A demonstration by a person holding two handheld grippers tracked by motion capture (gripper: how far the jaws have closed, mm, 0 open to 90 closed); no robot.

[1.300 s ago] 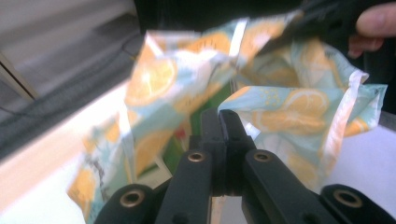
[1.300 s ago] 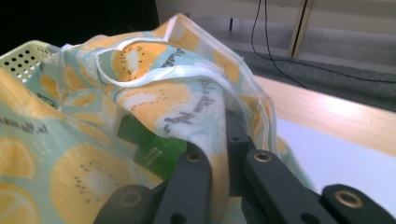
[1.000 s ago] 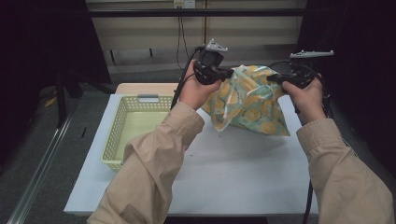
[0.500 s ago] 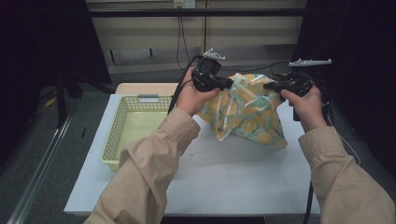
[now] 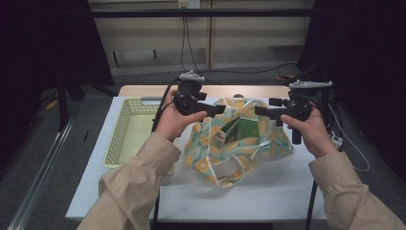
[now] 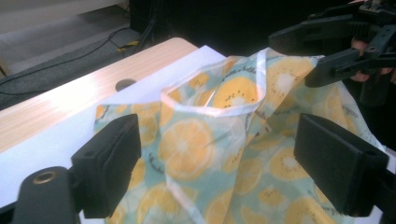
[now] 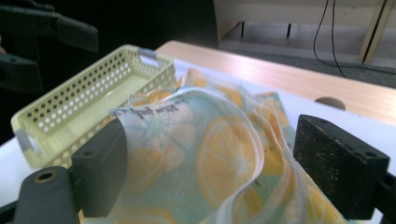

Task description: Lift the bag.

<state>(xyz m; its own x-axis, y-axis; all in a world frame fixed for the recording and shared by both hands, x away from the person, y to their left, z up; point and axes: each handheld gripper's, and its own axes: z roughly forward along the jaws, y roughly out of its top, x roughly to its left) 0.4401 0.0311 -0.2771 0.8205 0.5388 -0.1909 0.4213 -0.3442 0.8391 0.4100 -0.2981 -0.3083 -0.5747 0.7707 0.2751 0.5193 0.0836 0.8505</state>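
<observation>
gaping bag, green contents half-hidden

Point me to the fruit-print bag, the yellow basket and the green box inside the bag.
fruit-print bag (image 5: 213, 165), high view, on its front panel.
yellow basket (image 5: 120, 128), high view, on its perforated left wall.
green box (image 5: 247, 129), high view, on its face showing through the bag's open mouth.

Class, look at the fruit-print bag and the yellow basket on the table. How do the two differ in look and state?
The bag is soft, crumpled cloth printed with orange slices; the basket is stiff, plain pale yellow, with perforated walls. The bag holds a green box; the basket looks empty. The bag lies between the left gripper and the right gripper, both open; the basket stands apart, untouched. Both rest on the white table.
</observation>
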